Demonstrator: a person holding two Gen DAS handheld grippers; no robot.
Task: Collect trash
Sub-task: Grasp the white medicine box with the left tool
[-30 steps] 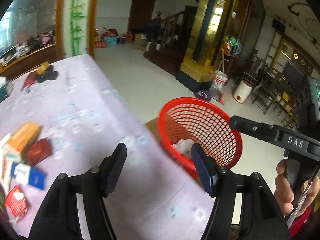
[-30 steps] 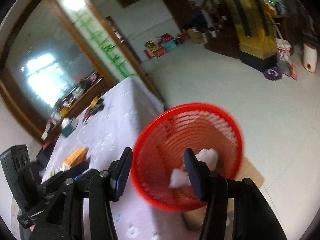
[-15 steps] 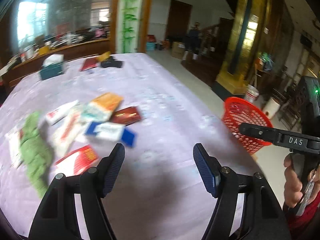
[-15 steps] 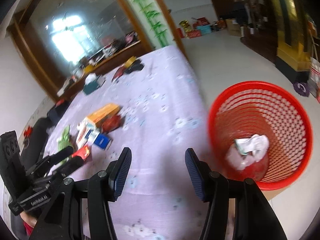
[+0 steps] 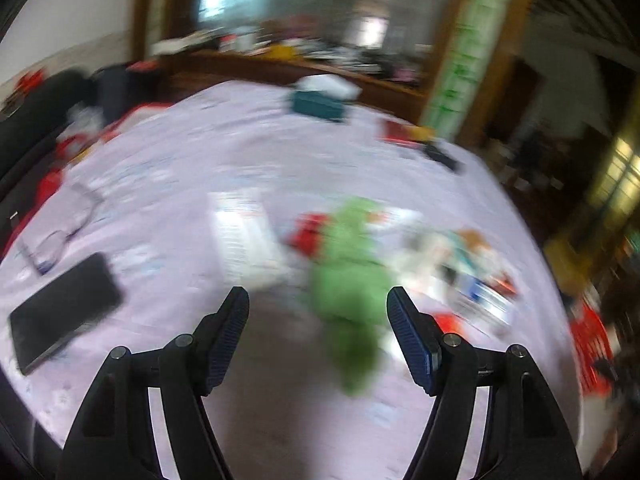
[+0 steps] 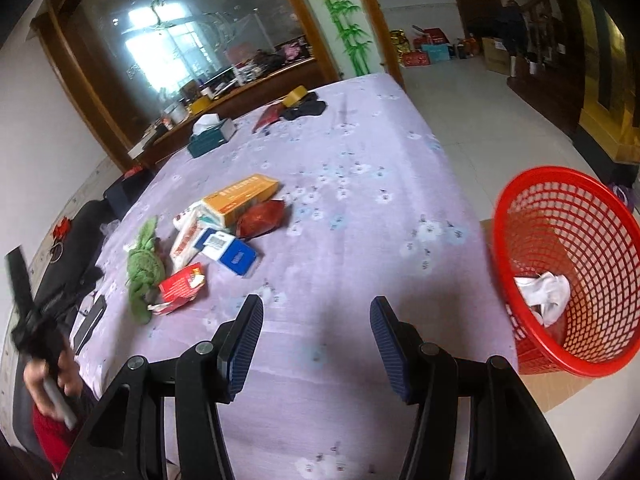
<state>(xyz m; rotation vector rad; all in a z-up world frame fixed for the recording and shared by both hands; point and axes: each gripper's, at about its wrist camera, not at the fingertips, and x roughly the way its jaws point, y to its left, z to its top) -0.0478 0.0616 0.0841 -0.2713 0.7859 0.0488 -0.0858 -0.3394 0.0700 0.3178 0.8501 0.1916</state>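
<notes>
A red mesh basket [image 6: 568, 268] stands beside the table's right edge with white crumpled paper [image 6: 544, 294] inside. A pile of trash lies on the purple tablecloth [image 6: 360, 184]: a green wrapper [image 6: 142, 268], a torn red pack [image 6: 182, 286], a blue and white box [image 6: 230, 252], an orange box [image 6: 240, 196], a dark red pouch [image 6: 262, 218]. My right gripper [image 6: 316, 334] is open and empty above the cloth, between pile and basket. My left gripper [image 5: 318, 330] is open and empty, just short of the blurred green wrapper [image 5: 348, 292].
A black phone [image 5: 60, 308] and eyeglasses [image 5: 60, 236] lie at the left. A teal tissue box [image 6: 212, 138], a red booklet [image 6: 268, 118] and black items [image 6: 306, 108] sit at the far end. The basket rests on cardboard [image 6: 552, 388] on the tiled floor.
Both grippers have swung left, away from the basket and toward the trash pile. The left wrist view is now blurred by motion and faces the green wrapper.
</notes>
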